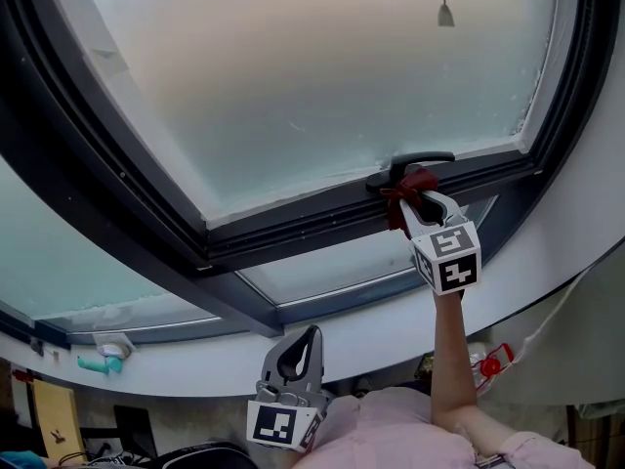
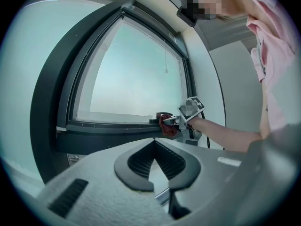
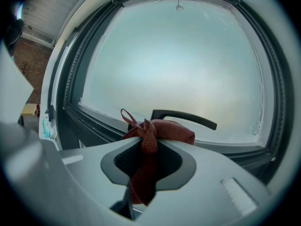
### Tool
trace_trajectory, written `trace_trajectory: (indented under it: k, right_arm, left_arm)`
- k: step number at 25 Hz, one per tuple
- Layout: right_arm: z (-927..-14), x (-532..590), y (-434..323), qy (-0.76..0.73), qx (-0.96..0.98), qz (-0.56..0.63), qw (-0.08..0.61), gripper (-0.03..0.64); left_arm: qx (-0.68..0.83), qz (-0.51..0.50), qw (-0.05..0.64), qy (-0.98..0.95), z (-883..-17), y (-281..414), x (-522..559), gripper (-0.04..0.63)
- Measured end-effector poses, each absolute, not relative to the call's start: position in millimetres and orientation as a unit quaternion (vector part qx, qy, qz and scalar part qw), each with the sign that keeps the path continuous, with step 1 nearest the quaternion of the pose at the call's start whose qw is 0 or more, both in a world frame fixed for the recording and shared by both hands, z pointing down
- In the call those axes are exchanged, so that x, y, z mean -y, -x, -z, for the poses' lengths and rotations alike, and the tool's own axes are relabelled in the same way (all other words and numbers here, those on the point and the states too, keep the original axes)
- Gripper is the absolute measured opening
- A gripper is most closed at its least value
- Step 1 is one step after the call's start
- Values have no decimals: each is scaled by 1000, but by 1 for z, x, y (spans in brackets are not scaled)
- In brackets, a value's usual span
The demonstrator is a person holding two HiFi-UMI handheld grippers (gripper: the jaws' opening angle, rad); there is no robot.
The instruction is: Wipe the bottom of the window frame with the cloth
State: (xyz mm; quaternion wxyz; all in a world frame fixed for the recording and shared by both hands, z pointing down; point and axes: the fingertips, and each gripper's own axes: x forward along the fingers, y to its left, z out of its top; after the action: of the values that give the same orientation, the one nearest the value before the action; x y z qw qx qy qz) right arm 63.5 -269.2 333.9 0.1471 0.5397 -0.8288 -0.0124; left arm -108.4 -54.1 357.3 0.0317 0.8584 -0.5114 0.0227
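A dark red cloth (image 3: 157, 131) is bunched between the jaws of my right gripper (image 3: 149, 142), which is shut on it. In the head view the right gripper (image 1: 418, 203) holds the red cloth (image 1: 410, 189) against the dark bottom rail of the window frame (image 1: 293, 228), just under the black window handle (image 1: 415, 164). The left gripper view shows the red cloth (image 2: 165, 124) at the frame's right end. My left gripper (image 2: 155, 166) hangs low, away from the window, jaws shut with nothing between them. In the head view the left gripper (image 1: 296, 360) is below the white sill.
The frosted pane (image 1: 312, 66) fills the frame, with a blind-cord pull (image 1: 445, 13) hanging at the top. A lower pane (image 1: 342, 262) lies under the rail. A white sill (image 1: 391, 325) runs below it. A teal object (image 1: 98, 363) sits at the left.
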Motion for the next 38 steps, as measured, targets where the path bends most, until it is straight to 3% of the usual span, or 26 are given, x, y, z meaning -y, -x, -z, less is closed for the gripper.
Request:
trace_trajectory:
  k: [6,12,15,24,38]
  right_arm:
    - [-330,263,-60,-540,831,27,130,78]
    - [-266,219,10,-442,896,4,-41,77]
    - [-243,187,74,-364,928,19,-78,77]
    - [-290,132,239,-224,974,43,11,77]
    - [-335,165,303,-236,962,94,96,77]
  left_arm:
    - [522,-22,30,-852,-356,118,47,-3]
    - [543,-13,24,-839,-351,133,42,-3]
    - [554,1,19,-832,-346,142,40,-3]
    - [591,4,32,-806,-353,197,26,-3]
    - [623,20,2,-782,-342,249,25,-3]
